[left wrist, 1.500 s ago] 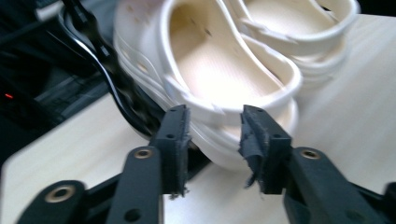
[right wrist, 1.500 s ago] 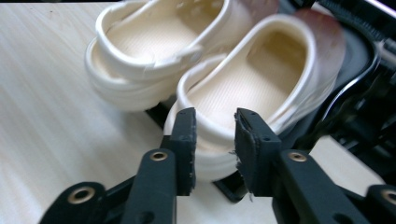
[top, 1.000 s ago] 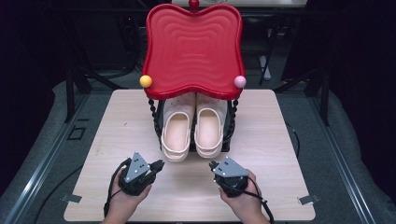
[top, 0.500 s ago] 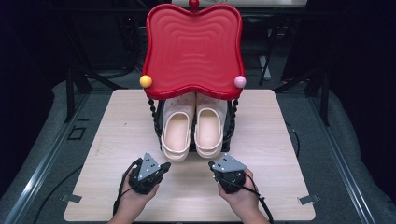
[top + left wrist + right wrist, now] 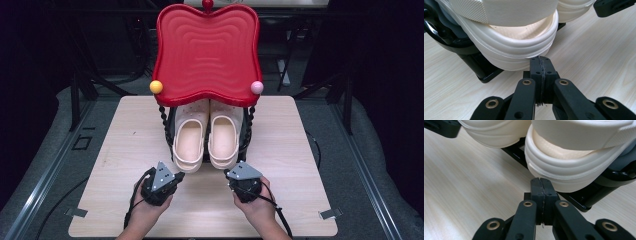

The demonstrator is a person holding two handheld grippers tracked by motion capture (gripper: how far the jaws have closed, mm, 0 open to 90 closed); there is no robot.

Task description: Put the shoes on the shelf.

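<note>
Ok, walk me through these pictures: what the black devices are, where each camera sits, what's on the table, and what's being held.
A person sits at a wooden table with a hand-held two-jaw tool in each hand: the left gripper and the right gripper. The high view looks down from above the person's side. The other two pictures come from cameras riding on each gripper, looking along its black jaws. On the table stands a black rack with a red wavy tray on top, and a pair of cream clogs below: the left clog and the right clog. Both grippers have their jaws shut and empty, with their tips close to the clogs' heels. Nothing is held.
</note>
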